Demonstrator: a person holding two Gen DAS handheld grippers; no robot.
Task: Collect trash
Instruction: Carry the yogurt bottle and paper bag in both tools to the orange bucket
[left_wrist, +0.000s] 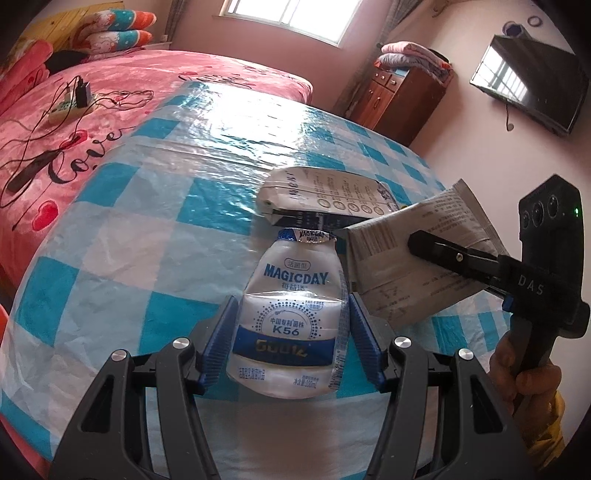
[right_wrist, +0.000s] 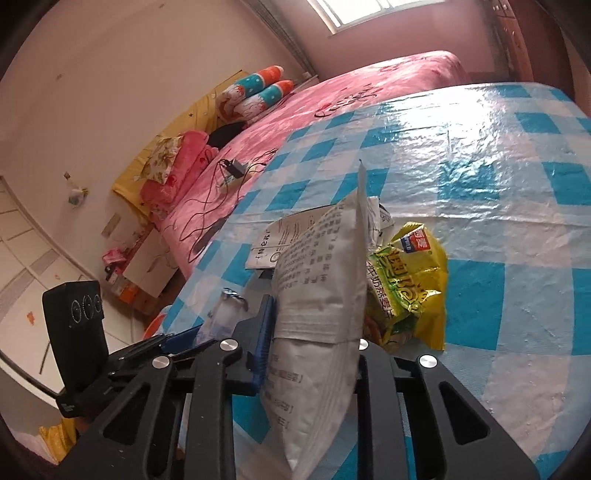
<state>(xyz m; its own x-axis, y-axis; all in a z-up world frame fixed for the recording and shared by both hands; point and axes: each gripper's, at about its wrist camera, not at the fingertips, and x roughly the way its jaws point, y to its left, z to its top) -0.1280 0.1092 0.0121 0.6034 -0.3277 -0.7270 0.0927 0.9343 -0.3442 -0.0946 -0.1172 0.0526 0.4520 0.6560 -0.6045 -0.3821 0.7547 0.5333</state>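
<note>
My left gripper (left_wrist: 291, 306) is shut on a crushed white MAGICDAY drink bottle (left_wrist: 291, 266), its blue pads pressing both sides just above the checked tablecloth (left_wrist: 147, 229). To its right, my right gripper (left_wrist: 421, 245) is shut on a grey-white snack packet (left_wrist: 384, 240). In the right wrist view the same packet (right_wrist: 321, 258) stands on edge between the right gripper's (right_wrist: 317, 317) fingers, hiding the right finger. A flattened white carton (left_wrist: 325, 195) lies on the table behind both. A crumpled yellow-green snack bag (right_wrist: 413, 280) lies just right of the packet.
The table's blue-and-white plastic cloth (right_wrist: 480, 166) stretches away to the right. A pink bed (left_wrist: 74, 110) with a charger and cables (left_wrist: 81, 96) adjoins the table. A wooden cabinet (left_wrist: 399, 99) and a wall television (left_wrist: 532, 88) stand beyond. A person's hand (left_wrist: 524, 373) grips the right handle.
</note>
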